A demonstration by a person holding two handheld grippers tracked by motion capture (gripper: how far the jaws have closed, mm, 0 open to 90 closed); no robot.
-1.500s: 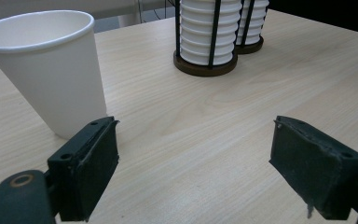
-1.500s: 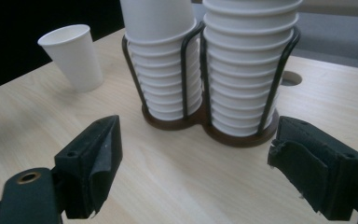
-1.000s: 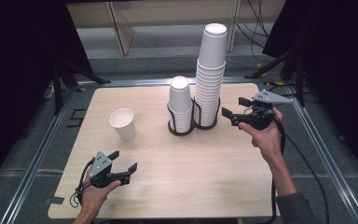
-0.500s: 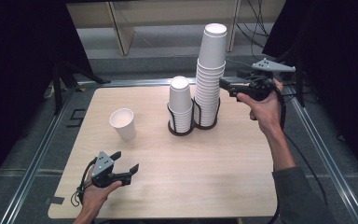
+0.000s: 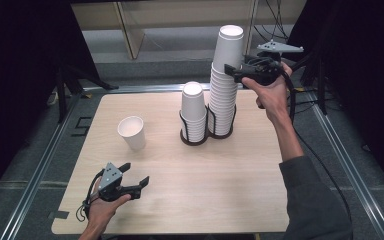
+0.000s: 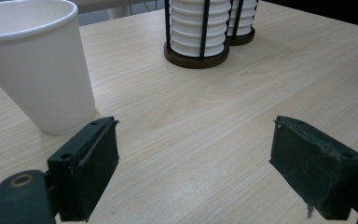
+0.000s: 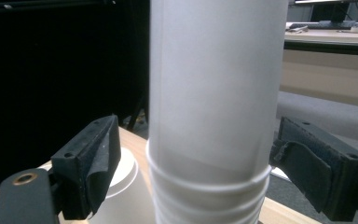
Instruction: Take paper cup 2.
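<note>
1. Now, the pale wooden table carries everything. Its near half is bare apart from your left hand.
2. Toward the far edge, right of centre, the tall stack of white paper cups stands in the right ring of the black wire two-ring cup holder. It is upright and rises well above everything else on the table.
3. The short stack of white paper cups fills the left ring, just beside the tall one.
4. A single white paper cup stands upright and mouth up nearer the left edge, well apart from the holder.
5. What has just changed: a second ago your right gripper was level with the holder near the right edge. It has since climbed and moved in to the top cup of the tall stack. Its jaws stand apart on either side of that cup, with a gap showing on each side in the right gripper view, so nothing is gripped yet.
6. I judge that you are lined up to take off the top cup. Closing comes next, gently enough not to crush the wall or drag up the cup beneath.
7. Your left gripper waits near the near-left corner, jaws apart and empty, pointed toward the single cup.
</note>
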